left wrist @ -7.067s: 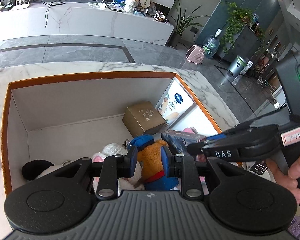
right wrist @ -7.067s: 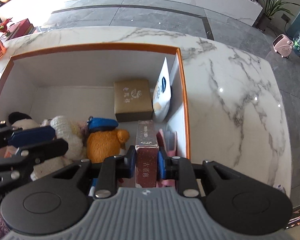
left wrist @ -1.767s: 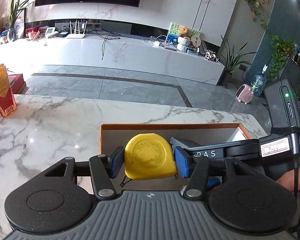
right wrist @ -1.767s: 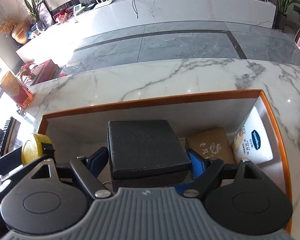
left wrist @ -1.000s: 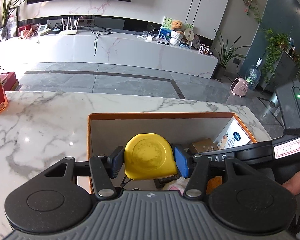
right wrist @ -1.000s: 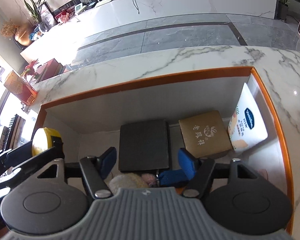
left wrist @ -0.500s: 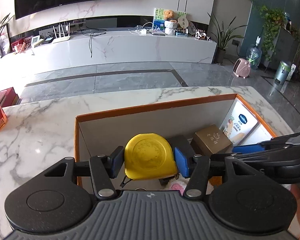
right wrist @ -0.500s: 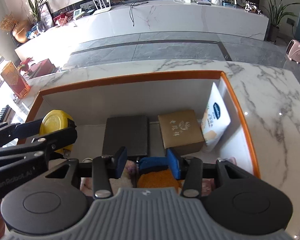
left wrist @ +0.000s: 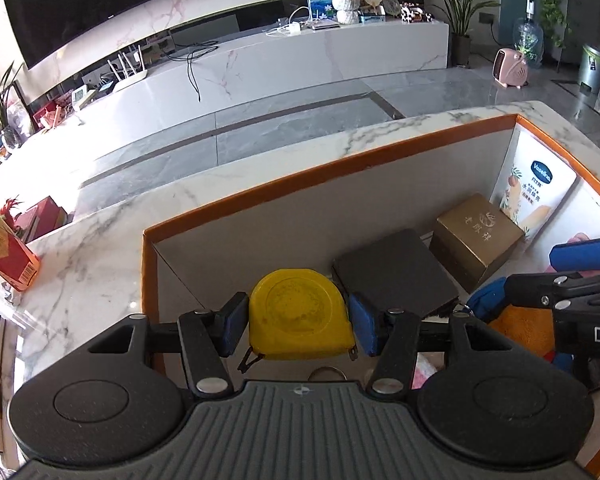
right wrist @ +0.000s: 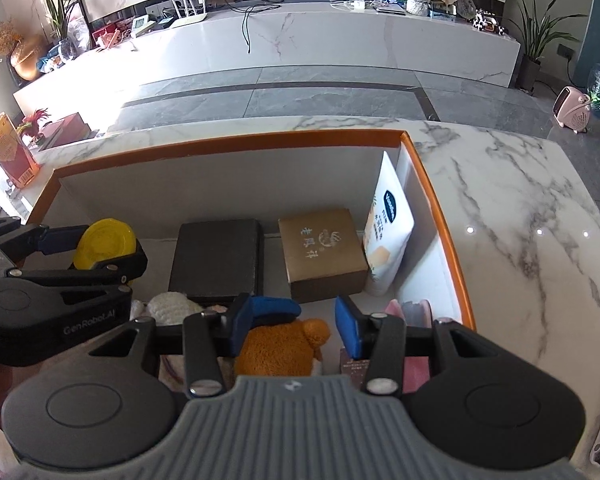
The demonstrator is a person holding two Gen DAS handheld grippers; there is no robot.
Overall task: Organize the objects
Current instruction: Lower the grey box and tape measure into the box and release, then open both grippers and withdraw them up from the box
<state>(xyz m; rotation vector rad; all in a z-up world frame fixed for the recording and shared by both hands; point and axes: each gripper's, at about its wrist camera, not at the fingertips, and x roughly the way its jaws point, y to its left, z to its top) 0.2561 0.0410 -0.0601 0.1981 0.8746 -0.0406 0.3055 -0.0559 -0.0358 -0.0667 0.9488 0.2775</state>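
My left gripper (left wrist: 298,322) is clamped on the yellow tape measure (left wrist: 299,314), held over the box's (left wrist: 320,168) left end, near its orange rim. Bare floor shows left of the black case (right wrist: 216,262). My right gripper (right wrist: 292,326) is spread, empty, above the orange plush (right wrist: 280,346). Only the right cam shows the white plush (right wrist: 168,306); gold box (right wrist: 324,252) & Vaseline pack (right wrist: 388,232) sit by the right wall.

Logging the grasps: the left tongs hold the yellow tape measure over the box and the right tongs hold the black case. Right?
Half right. The left tongs do grip the yellow tape measure, but the right wrist view shows the right tongs open and empty; the black case lies in the box.
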